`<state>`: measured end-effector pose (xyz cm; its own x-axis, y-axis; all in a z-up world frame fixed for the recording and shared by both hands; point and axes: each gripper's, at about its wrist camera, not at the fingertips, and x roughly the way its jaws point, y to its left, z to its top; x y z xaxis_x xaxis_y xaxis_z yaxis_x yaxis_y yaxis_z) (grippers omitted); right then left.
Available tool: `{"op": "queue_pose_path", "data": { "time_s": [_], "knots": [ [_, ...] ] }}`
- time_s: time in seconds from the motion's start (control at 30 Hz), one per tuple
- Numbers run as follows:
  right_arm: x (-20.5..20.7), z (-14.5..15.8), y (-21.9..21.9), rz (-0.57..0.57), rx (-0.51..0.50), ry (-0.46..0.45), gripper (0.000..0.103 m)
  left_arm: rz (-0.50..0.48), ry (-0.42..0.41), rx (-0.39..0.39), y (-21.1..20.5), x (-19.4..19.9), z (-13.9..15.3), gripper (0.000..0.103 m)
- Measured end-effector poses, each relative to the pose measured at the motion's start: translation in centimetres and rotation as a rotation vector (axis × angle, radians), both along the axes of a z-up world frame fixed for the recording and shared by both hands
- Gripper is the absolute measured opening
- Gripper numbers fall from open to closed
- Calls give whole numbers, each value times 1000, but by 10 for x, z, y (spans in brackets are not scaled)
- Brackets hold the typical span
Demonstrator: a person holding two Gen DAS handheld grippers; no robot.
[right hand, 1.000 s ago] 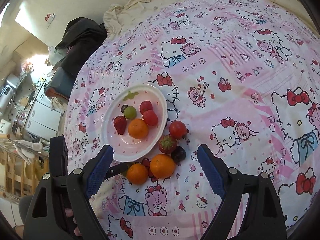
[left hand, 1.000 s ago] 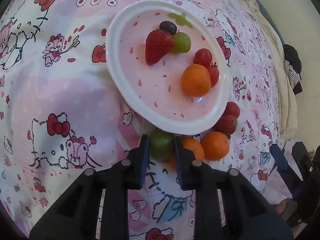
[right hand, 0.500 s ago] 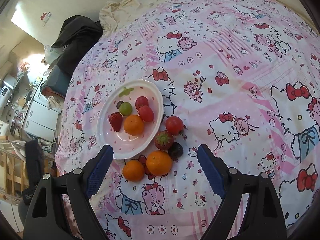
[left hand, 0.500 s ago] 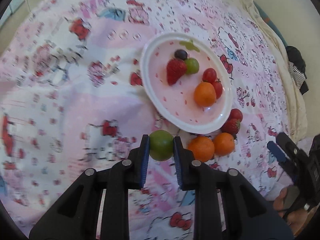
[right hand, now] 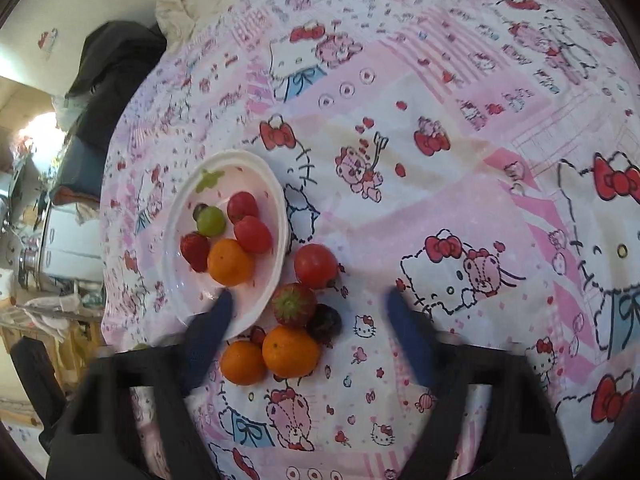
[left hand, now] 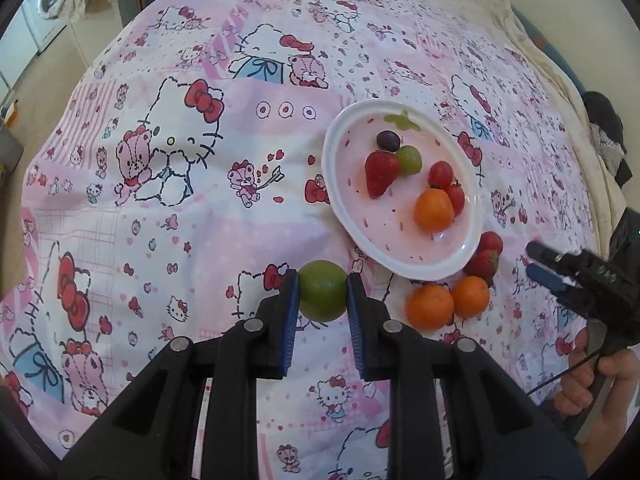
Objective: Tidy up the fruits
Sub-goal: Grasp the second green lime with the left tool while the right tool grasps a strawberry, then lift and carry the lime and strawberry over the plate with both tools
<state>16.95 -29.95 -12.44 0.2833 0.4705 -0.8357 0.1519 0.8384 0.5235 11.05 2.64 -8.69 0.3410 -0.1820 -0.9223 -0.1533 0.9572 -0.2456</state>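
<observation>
A green lime sits clamped between the blue pads of the left gripper, held above the bedspread just off the near rim of the white plate. Only the left wrist view shows this; the right wrist view instead reveals a dark grape and a tomato beside the loose oranges by the plate. The right gripper hangs with fingers spread wide, holding nothing
</observation>
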Motion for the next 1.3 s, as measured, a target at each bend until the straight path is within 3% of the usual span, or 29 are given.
{"op": "queue_pose_path", "data": {
  "time_s": [0.27,0.43,0.63,1.07,1.2,1.3],
  "knots": [
    [5,-17,12,41,42,50,56,-6,-31,16,-7,3,4,20],
    [12,-27,40,145,-41,54,36,1,-33,1,-5,6,2,20],
    [11,-23,52,209,-124,9,32,8,-37,-17,-3,6,2,20],
    [-19,15,23,126,12,-62,32,-10,-104,1,-5,-1,11,20],
    [-25,34,16,104,82,-113,32,-24,-234,-5,-6,-12,44,20],
    [-26,58,15,102,149,-200,32,-51,-307,-12,-8,-13,69,20]
  ]
}}
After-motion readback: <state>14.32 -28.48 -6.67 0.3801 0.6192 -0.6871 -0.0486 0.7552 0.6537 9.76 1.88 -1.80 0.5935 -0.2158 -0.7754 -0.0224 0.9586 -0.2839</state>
